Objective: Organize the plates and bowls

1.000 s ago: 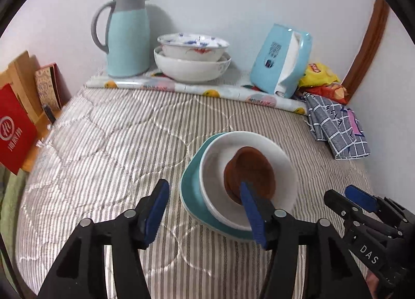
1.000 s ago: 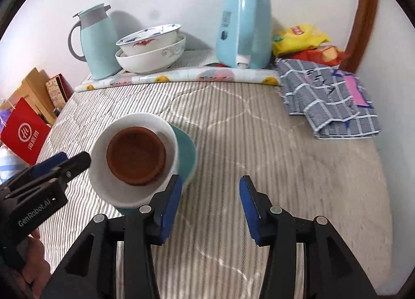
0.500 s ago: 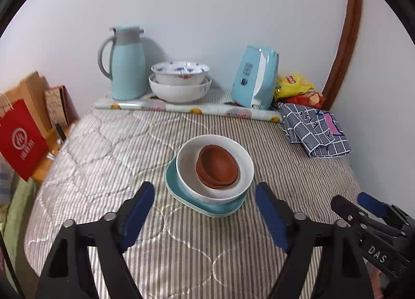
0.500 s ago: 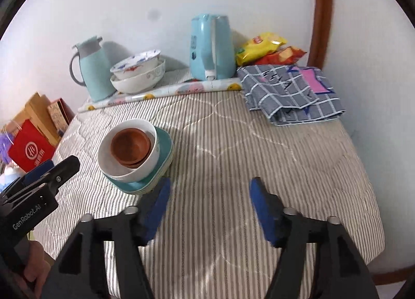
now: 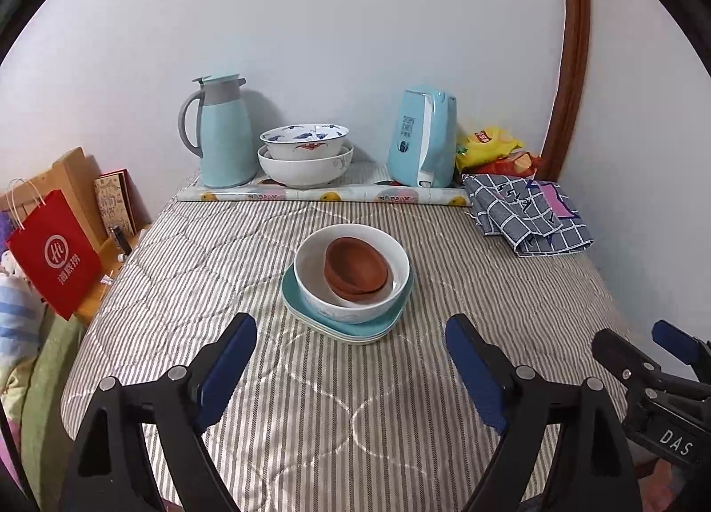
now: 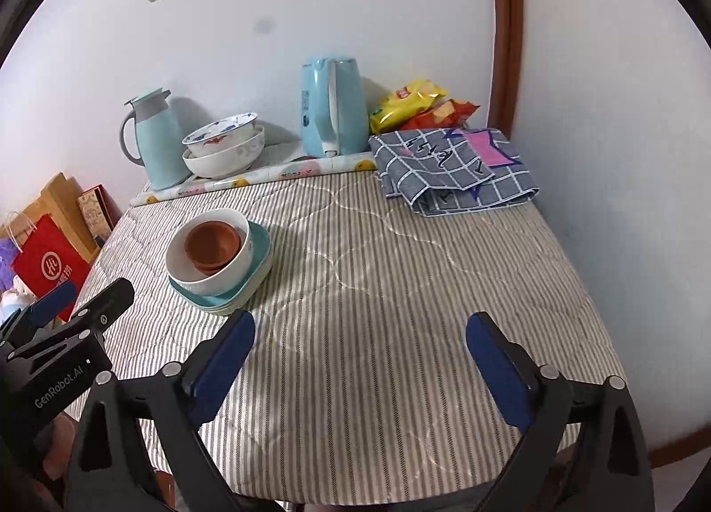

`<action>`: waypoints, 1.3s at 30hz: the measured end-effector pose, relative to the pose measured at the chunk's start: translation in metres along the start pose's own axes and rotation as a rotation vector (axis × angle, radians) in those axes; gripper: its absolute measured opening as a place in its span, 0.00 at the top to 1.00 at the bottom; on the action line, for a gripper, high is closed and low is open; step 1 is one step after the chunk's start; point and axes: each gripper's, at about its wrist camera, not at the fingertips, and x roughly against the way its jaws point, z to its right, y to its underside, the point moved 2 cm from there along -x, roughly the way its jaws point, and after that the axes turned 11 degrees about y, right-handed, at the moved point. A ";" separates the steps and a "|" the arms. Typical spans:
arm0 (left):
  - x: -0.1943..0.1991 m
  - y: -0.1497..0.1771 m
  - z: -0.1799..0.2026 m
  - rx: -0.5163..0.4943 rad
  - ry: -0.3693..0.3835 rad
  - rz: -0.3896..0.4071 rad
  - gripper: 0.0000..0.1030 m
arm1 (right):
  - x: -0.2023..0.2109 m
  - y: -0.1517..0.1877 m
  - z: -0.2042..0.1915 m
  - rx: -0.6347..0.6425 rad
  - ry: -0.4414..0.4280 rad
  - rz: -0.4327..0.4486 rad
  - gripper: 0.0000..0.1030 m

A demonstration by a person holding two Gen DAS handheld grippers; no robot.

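Left wrist view shows the striped quilted table cover (image 5: 231, 272) filling the scene, with the left gripper (image 5: 351, 361) low in front, its jaws wide apart after just opening and nothing between them. Ahead of that gap, apart from both pads, sits the stack: teal plates (image 5: 351, 327) at the bottom, a white bowl (image 5: 355, 305) on them, and brown bowls (image 5: 355, 267) nested inside. In the right wrist view the same stack (image 6: 217, 263) lies ahead and to the left of the right gripper (image 6: 360, 347), whose jaws have also just been opening and stand wide, holding nothing.

Readable writing: "DAS" on the right gripper's body (image 5: 675, 447), "GenRobot.AI" on the left gripper's body (image 6: 57, 387). A red paper bag (image 5: 55, 252) beside the table carries white characters too small to make out.

At the far edge stand a light blue thermal jug (image 5: 222, 130), 2 stacked patterned bowls (image 5: 305, 156), a light blue kettle (image 5: 422, 138), snack packets (image 5: 489, 147) and a folded checked cloth (image 5: 529, 214). Nothing lies between the grippers and the stack.
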 end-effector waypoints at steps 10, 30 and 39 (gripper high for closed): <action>0.012 0.002 0.003 0.005 -0.009 0.017 0.15 | 0.009 0.008 0.008 0.002 0.007 0.011 0.06; 0.019 0.006 0.012 -0.009 -0.005 0.024 0.15 | 0.019 0.013 0.016 -0.005 0.011 0.028 0.06; 0.023 0.005 0.013 -0.008 -0.002 0.034 0.15 | 0.025 0.013 0.017 -0.009 0.008 0.037 0.06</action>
